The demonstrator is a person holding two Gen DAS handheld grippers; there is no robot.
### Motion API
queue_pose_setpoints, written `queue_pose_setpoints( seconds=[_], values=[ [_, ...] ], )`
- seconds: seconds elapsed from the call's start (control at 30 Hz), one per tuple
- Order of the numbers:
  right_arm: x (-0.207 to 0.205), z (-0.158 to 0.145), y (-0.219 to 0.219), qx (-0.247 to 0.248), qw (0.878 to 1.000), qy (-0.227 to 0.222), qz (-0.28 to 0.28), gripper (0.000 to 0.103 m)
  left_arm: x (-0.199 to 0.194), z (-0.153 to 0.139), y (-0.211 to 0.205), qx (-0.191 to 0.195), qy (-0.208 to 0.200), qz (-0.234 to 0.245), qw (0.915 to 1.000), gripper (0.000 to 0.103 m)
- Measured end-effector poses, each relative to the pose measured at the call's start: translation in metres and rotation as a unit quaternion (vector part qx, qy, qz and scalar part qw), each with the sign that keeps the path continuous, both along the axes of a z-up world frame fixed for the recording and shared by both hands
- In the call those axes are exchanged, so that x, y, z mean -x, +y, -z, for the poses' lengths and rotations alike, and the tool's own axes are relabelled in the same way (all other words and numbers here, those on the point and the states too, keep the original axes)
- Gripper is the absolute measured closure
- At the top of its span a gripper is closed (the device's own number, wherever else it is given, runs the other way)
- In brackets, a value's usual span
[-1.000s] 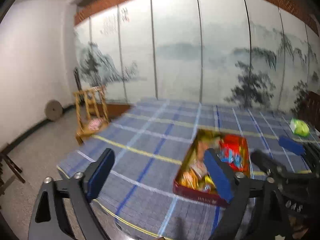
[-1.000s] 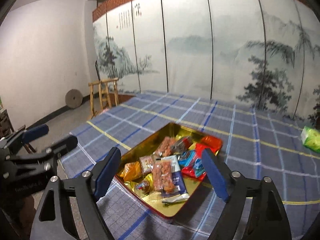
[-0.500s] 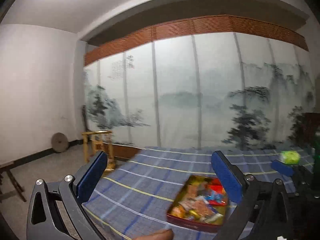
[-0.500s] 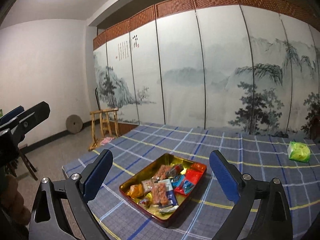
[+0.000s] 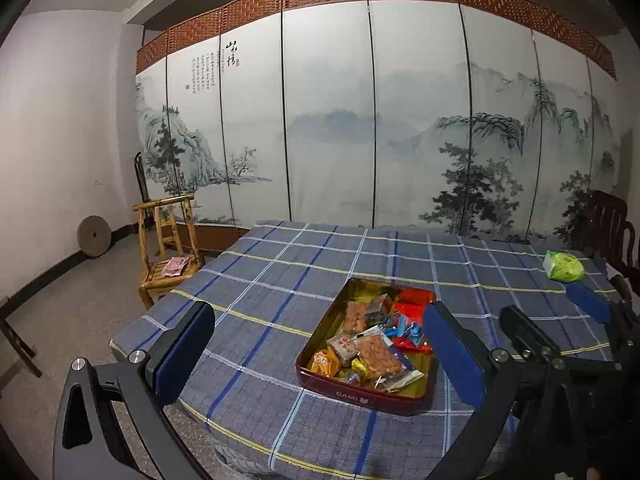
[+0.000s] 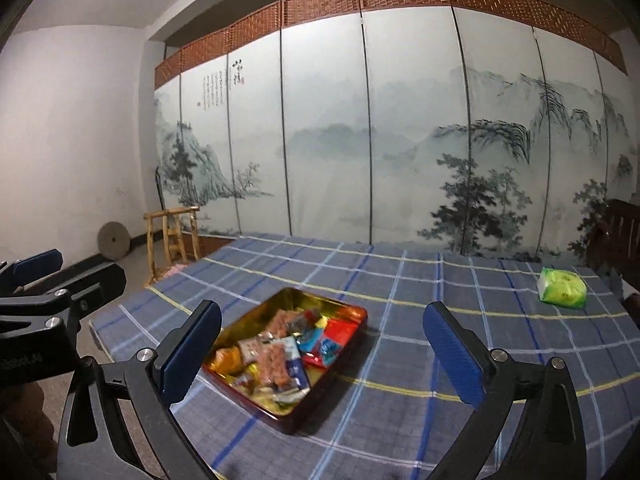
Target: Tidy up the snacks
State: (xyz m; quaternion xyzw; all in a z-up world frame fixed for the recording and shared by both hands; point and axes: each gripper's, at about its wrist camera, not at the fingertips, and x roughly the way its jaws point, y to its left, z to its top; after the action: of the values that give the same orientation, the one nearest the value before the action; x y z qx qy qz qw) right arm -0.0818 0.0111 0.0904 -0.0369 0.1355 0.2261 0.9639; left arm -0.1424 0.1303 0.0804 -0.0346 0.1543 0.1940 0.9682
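A red tin with a gold inside (image 5: 352, 396) stands on the blue plaid tablecloth (image 5: 280, 280) and holds several wrapped snacks (image 5: 372, 344). A green packet (image 5: 564, 266) lies alone at the far right of the table. My left gripper (image 5: 316, 320) hovers open, short of the tin, with nothing between its blue pads. My right gripper (image 6: 322, 312) also hangs back from the tin (image 6: 280, 420). Its jaws are opening wide and hold nothing. The snacks (image 6: 280, 344) and the green packet (image 6: 562, 286) show in the right wrist view too.
A wooden chair (image 5: 168, 248) with a small packet on its seat stands left of the table, with a stone disc (image 5: 94, 236) against the wall. A dark chair (image 5: 608, 220) is at the far right. A painted folding screen closes off the back.
Both grippers have drawn back and risen from the tin, which now looks smaller and farther off. The right jaws have spread wider. The snacks in the tin have not moved.
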Motion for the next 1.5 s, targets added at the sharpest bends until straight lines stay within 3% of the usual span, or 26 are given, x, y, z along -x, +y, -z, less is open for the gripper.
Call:
queue_pose_setpoints(
  seconds=[0.37, 0.97, 1.5],
  values=[
    [-0.013, 0.026, -0.005, 0.018, 0.999, 0.039, 0.014, 0.002, -0.008, 0.012, 0.002, -0.007, 0.022, -0.012, 0.9997, 0.000],
    [-0.012, 0.028, -0.008, 0.013, 0.999, 0.044, 0.012, 0.002, -0.018, 0.021, 0.003, -0.005, 0.047, -0.016, 0.9988, 0.000],
    [-0.049, 0.045, -0.039, 0.006, 0.995, 0.092, 0.023, 0.002, -0.045, 0.034, -0.008, -0.019, 0.074, -0.008, 0.9971, 0.000]
  ],
)
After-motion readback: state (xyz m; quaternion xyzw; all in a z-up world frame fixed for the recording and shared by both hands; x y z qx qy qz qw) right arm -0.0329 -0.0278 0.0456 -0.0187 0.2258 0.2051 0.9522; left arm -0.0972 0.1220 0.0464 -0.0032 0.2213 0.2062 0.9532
